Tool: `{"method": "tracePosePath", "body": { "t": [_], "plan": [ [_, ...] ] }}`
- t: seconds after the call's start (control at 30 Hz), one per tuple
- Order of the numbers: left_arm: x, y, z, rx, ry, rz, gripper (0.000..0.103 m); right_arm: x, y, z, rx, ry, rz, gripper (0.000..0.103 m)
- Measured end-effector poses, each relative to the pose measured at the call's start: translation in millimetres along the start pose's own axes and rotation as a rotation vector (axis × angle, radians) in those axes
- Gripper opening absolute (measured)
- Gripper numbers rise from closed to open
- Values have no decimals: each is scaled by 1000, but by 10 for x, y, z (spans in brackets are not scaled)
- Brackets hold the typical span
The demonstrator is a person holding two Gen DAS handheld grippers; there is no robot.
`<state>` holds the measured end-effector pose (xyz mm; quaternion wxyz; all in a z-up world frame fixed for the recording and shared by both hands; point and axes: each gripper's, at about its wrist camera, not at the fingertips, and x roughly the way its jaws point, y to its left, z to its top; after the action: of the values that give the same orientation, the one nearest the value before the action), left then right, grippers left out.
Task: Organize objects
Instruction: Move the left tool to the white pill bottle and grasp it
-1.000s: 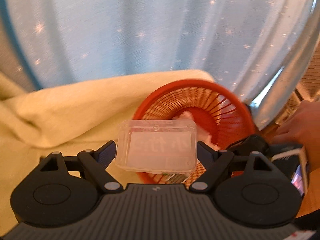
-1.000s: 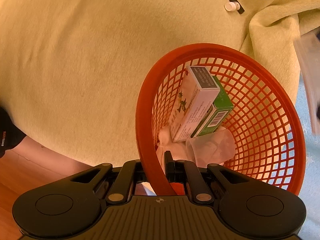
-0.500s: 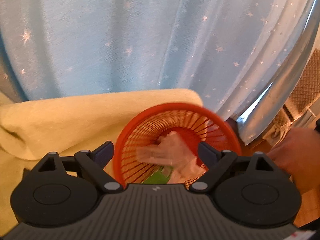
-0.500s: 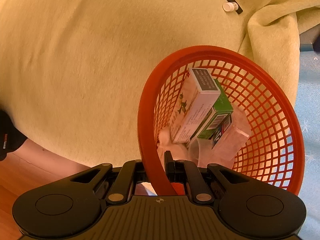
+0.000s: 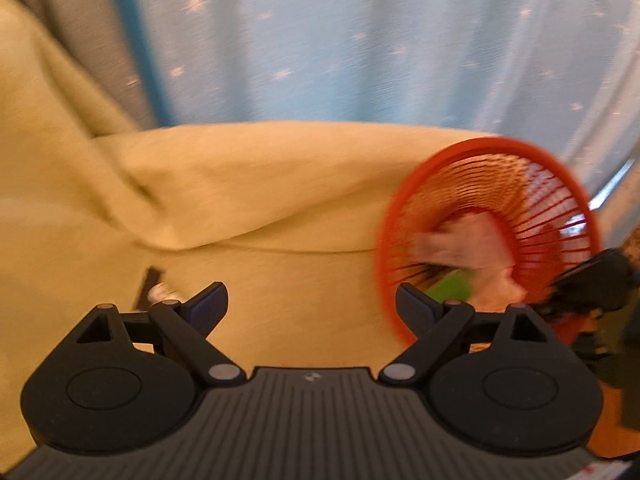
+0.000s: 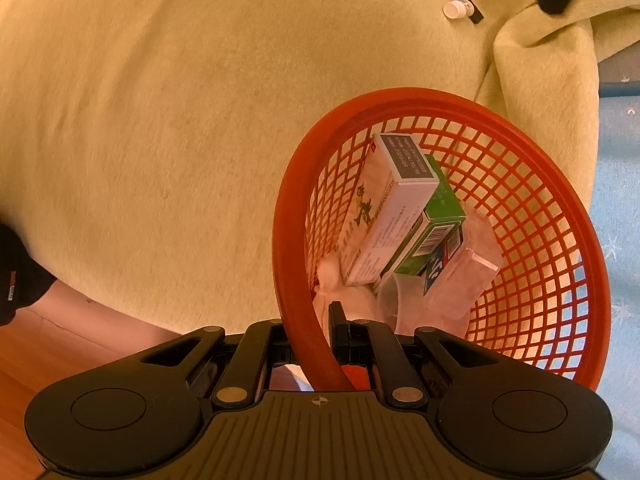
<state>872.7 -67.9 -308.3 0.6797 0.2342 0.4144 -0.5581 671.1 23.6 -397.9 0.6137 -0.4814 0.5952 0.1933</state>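
A: Left wrist view first. Left gripper [image 5: 312, 306] wide open, nothing between the fingers, only yellow blanket [image 5: 280, 208] below. Jaws just been opening, now empty

B: And the basket?

A: Red basket [image 5: 520, 168] off to the right, tipped on its side against the blanket, mouth toward the camera. Blurred white and green shapes inside. Pale blue starred curtain [image 5: 360, 40] behind. Small white-capped bottle [image 5: 162, 292] lying on a dark strip, just past the left fingertip, blurred

B: Anything else at the right edge?

A: Dark shape of the right gripper [image 5: 592, 280] at the basket's near rim, too blurred to read there

B: Right wrist view, then?

A: Right gripper [image 6: 316, 320] clamped tight on the rim of the red basket [image 6: 560, 240], rim running between the closed fingers. Inside: white carton [image 6: 384, 208] leaning on a green carton [image 6: 440, 204], clear plastic box [image 6: 472, 264] lying against them on the mesh, a clear cup [image 6: 396, 292] and something white and crumpled beneath

B: Outside the basket?

A: White-capped bottle [image 6: 456, 8] on its dark strip up on the yellow blanket [image 6: 180, 120], well apart from the basket. Wooden floor at lower left
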Motion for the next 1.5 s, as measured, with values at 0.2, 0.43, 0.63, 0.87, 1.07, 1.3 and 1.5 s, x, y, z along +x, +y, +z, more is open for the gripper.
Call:
{"method": "tracePosePath", "body": {
  "t": [0.2,0.43,0.63,0.87,1.07,1.3,1.5],
  "plan": [
    [149,411,-138,-24,16,118,88,-2,-51,26,0,2,7,4],
    [474,681,-226,57,51,165,88,-19,-91,41,33,7,23,4],
    [828,857,-228,104,93,162,88,-28,-177,52,41,4,35,5],
    [1255,1027,-205,216,139,152,88,-6,-254,23,45,-2,47,5],
    [1608,1097,-232,325,190,141,88,-1,-304,15,54,-7,60,5],
    [1945,1145,-258,373,244,117,88,10,-331,20,61,-13,71,5],
    [2072,1122,-266,417,287,84,83,-1,-316,23,65,-18,74,5]
  ]
}}
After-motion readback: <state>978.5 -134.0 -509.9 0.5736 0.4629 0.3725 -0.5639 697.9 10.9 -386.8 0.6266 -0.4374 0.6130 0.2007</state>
